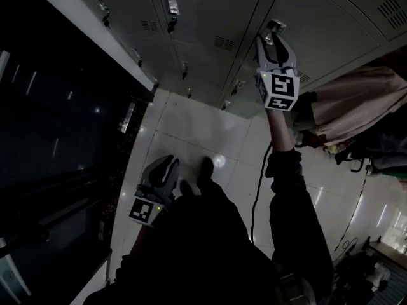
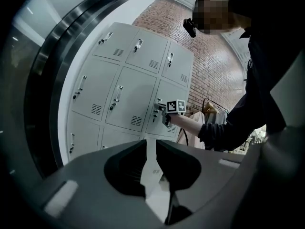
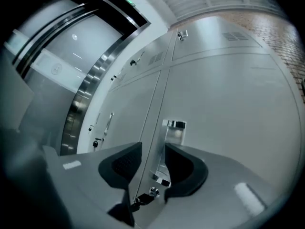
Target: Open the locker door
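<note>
A bank of grey lockers (image 1: 210, 18) fills the wall ahead. My right gripper (image 1: 273, 30) is raised to the chrome handle (image 3: 174, 126) at the left edge of one locker door (image 3: 228, 99). Its jaws are open, and the handle's lower end and a small key lock (image 3: 143, 199) show in the gap between them, with no pad pressing on either. The door is closed. The left gripper view shows the right gripper (image 2: 159, 112) at that handle from the side. My left gripper (image 1: 163, 170) hangs low by my leg, narrowly open and holding nothing.
More closed locker doors (image 2: 128, 99) with handles surround the one at the right gripper. A dark glass wall (image 1: 57, 126) runs along the left. A pinkish garment (image 1: 356, 100) hangs at the right. A cable (image 1: 257, 196) trails over the white tiled floor (image 1: 184, 126).
</note>
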{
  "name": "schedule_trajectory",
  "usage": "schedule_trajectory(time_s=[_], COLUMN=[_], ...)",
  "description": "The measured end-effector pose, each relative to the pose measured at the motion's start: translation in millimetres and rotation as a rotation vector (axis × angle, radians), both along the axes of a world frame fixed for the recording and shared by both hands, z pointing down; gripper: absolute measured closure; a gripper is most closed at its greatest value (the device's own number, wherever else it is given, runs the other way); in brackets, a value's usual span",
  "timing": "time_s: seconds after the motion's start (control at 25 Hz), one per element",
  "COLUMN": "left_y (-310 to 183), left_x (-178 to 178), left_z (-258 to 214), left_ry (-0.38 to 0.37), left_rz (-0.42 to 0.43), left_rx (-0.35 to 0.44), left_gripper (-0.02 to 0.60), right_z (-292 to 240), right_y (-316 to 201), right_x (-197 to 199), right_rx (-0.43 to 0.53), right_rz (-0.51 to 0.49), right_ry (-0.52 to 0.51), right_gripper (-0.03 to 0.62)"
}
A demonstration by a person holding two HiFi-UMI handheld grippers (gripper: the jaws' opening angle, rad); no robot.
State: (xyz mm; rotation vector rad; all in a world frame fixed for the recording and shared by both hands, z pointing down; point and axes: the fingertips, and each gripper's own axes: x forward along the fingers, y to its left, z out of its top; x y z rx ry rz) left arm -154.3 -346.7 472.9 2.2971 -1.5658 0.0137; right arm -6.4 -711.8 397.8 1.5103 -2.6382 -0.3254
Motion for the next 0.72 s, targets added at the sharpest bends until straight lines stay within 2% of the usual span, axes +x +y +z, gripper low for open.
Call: schedule_trajectory(time_s=[0.04,0.24,0.28,0.32,0.44,0.56,0.72], left_y=[-1.5,0.7,3.1,6.2,20.7,43.9,87.9], left_x=[0.2,4.2,4.9,6.1,13.1,18.6,24.4], left_z=[1.0,2.4,2.9,3.5,3.9,2.6,2.7], left_ry=[0.001,0.014,0.016,0.019,0.033,0.042,0.055], left_rz=[0.004,0.028,0.034,0.041,0.072,0.106,0.157], left_rx=[-0.005,-0.013,-0.011,-0.009,0.000,0.016,0.037], left_gripper=[0.514,0.514,0.514,0.514,0.514,0.514,0.514], right_z=[2.1,1.6,0.9,0.0,-3.4,-3.4,-1.8], right_y=[-4.7,-14.4,-16.0,-17.3,-10.1,26.7,105.2], right_x=[-1.4,-5.2,-3.6,-1.8,1.2,5.1,25.9], right_rx=[-0.007,0.001,-0.001,-0.007,-0.049,-0.065,-0.059], right_rz=[0.014,0.091,0.101,0.104,0.073,0.027,0.003], right_ry=[-0.003,-0.047,-0.057,-0.064,-0.065,-0.077,-0.101], right_gripper=[0.445,0.476,0.509,0.532,0.546,0.545,0.540])
